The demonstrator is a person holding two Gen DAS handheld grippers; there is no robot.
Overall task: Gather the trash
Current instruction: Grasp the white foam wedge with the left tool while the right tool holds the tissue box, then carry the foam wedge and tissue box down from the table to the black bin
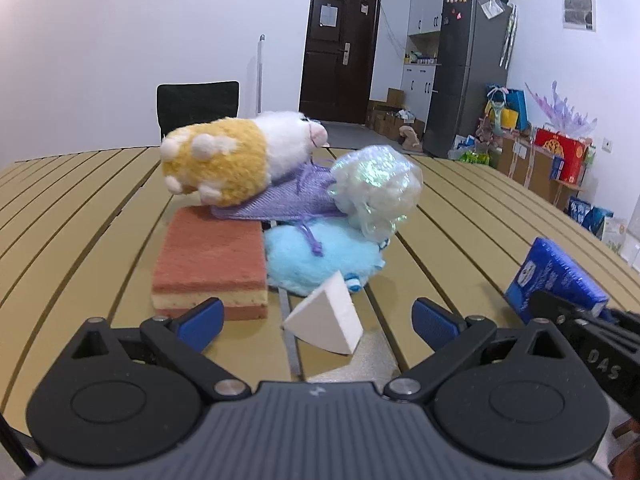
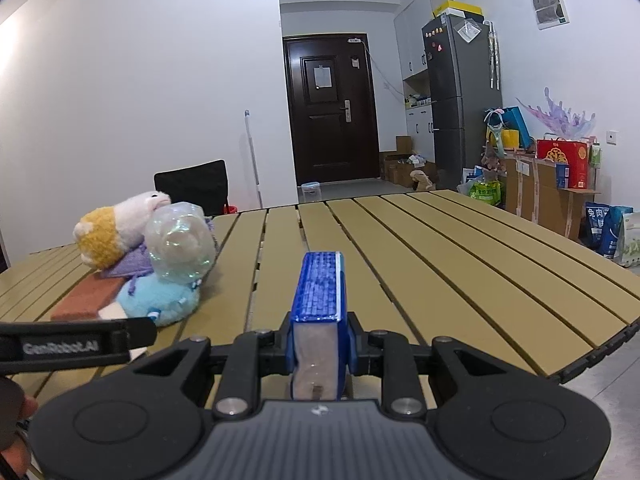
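- The right gripper (image 2: 319,350) was clamped on a flat blue plastic packet with a white label (image 2: 319,292), carried edge-up above the slatted tan table (image 2: 460,264); in the left wrist view that packet showed at the right edge, clear of the tabletop.
- That one piece of trash was in hand, but no bin or bag appeared in either view, so where it belonged could not be told.
- Left on the table was a white foam wedge (image 1: 325,318), lying just ahead of the left gripper (image 1: 318,322), whose blue pads (image 1: 202,322) stood wide apart with nothing between them.
- Behind the wedge sat a pile: a pink-and-yellow sponge block (image 1: 212,266), a light blue plush toy (image 1: 320,258), a purple woven pouch (image 1: 288,196), a crumpled iridescent clear wrapper (image 1: 376,186) and a yellow-and-white plush hamster (image 1: 236,156) on top.
- The wrapper probably counted as trash too, though the blur made that uncertain.
- Both grippers pointed gently downward across the table, the left aimed at the wedge.
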